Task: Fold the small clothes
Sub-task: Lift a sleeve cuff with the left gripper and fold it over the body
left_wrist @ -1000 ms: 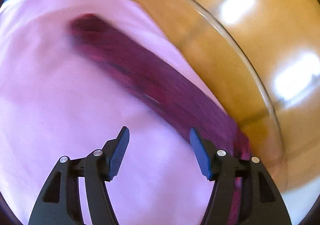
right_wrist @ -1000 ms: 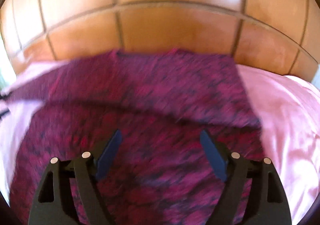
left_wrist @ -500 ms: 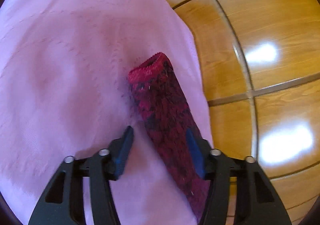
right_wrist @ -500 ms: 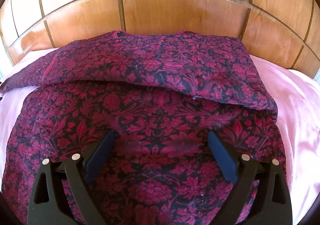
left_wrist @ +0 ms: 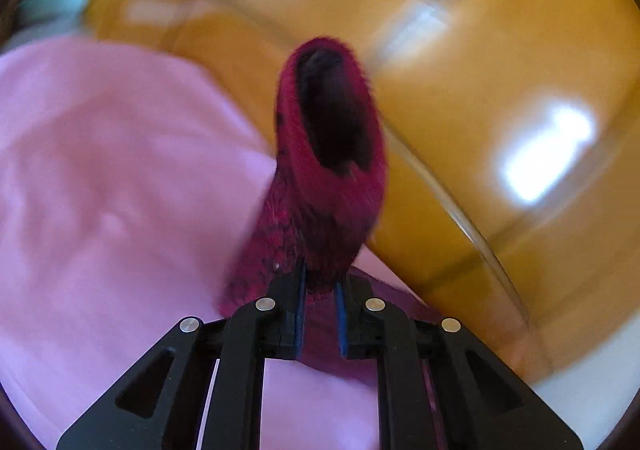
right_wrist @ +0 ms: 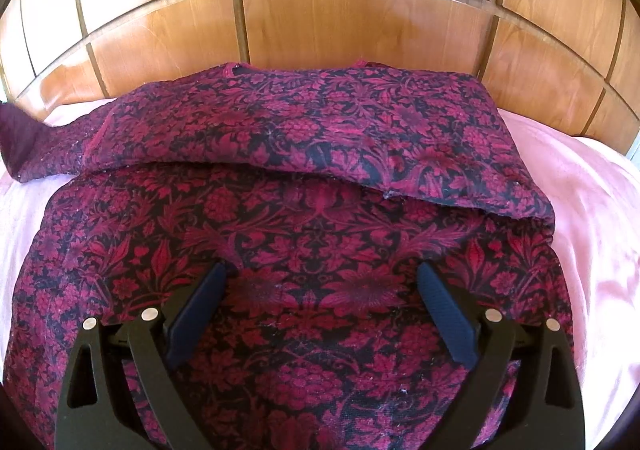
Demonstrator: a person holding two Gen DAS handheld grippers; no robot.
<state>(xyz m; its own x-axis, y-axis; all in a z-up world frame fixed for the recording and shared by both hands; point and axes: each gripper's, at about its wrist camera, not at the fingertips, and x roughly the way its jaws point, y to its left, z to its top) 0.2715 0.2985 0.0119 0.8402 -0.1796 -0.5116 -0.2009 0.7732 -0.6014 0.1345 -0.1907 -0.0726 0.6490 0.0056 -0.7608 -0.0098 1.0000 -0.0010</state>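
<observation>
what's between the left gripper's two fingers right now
In the left wrist view, the left gripper is closing on the garment's red patterned sleeve; nothing else lies there.

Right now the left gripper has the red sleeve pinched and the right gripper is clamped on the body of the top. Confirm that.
One part is wrong. The right gripper is not clamped: the right wrist view shows its jaws spread wide over the body of the top, gripping nothing. The left gripper does have the red sleeve between its closing jaws, as the left wrist view shows.
</observation>
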